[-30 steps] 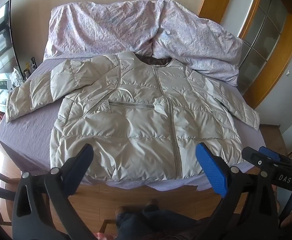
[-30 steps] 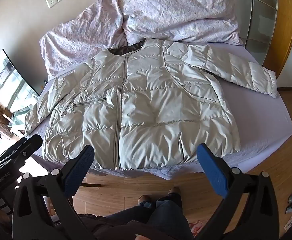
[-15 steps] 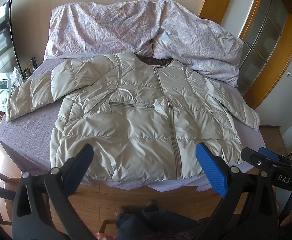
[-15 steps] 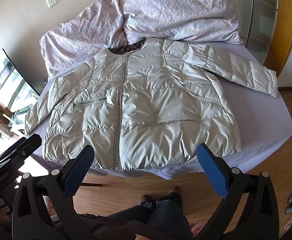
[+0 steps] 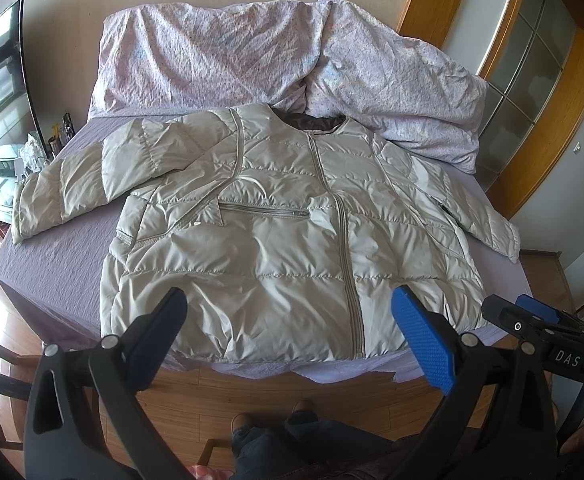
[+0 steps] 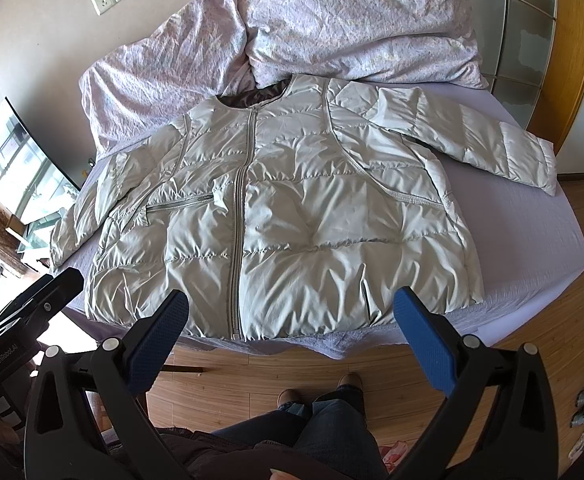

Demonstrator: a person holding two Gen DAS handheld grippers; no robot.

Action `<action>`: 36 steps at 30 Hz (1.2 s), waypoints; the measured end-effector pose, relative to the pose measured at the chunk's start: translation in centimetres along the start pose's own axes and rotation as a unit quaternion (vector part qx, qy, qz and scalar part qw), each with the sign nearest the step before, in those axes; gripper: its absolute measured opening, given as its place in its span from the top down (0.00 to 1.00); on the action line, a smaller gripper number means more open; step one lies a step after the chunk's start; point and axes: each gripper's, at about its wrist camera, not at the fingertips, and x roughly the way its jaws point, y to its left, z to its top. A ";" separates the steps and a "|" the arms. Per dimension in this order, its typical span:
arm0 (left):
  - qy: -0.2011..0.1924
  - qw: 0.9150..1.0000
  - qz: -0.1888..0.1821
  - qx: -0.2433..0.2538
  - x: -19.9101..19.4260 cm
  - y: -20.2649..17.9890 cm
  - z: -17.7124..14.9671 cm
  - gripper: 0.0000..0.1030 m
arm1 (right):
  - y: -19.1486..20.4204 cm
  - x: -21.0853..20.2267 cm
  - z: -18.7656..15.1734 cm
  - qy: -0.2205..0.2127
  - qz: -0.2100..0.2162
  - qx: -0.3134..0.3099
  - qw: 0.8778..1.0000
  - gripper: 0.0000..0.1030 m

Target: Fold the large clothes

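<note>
Jacket, padded, zipped, flat on bed, seemingly unmoved this past second; our left gripper and right gripper hang spread, empty; folding unstarted.

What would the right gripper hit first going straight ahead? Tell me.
Probably the jacket: the right gripper, open and empty, points at its lower front near the zipper, with nothing in between. Depth is unclear, so the exact spot is a guess.

open floor betw. person & bed; duvet blocks far side behind jacket.
</note>
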 end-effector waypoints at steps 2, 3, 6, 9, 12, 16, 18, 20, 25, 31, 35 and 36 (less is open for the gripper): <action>0.000 1.000 0.000 0.000 0.0 0.0 0.0 0.02 | 0.0 0.0 0.0 0.000 0.000 0.000 1.000 0.01; 0.000 1.000 0.000 0.000 0.0 0.0 0.0 0.02 | 0.0 0.0 0.0 0.000 0.000 0.000 1.000 0.01; 0.000 1.000 0.000 0.000 0.0 0.0 0.0 0.02 | 0.0 0.0 0.0 0.000 0.000 0.000 1.000 0.01; 0.000 1.000 0.000 0.000 0.0 0.0 0.0 0.02 | 0.0 0.1 0.0 0.000 0.000 0.000 1.000 0.01; 0.000 1.000 0.000 0.000 0.0 0.0 0.0 0.02 | 0.0 0.1 0.0 0.000 0.000 0.000 1.000 0.01; 0.000 1.000 0.000 0.000 0.0 0.0 0.0 0.02 | 0.0 0.2 0.0 0.000 0.000 0.000 1.000 0.01; 0.000 1.000 0.000 0.000 0.0 0.0 0.0 0.02 | 0.0 0.3 0.0 0.001 0.000 0.000 1.000 0.01; 0.000 1.000 0.000 -0.001 0.0 0.0 0.0 0.02 | 0.0 0.5 -0.1 0.001 0.000 0.000 1.000 0.01; 0.000 1.000 0.000 0.000 0.0 0.0 0.0 0.02 | 0.1 0.2 0.1 0.001 0.000 -0.001 1.000 0.01; 0.000 1.000 0.000 0.000 0.0 0.0 0.0 0.02 | 0.0 0.3 0.1 0.001 0.000 0.000 1.000 0.01; 0.000 1.000 0.000 0.000 0.0 0.0 0.0 0.02 | 0.0 0.3 0.1 0.001 0.001 0.000 1.000 0.01; 0.001 1.000 0.000 0.000 0.0 0.0 0.0 0.02 | 0.1 0.3 0.1 0.001 0.003 0.000 1.000 0.01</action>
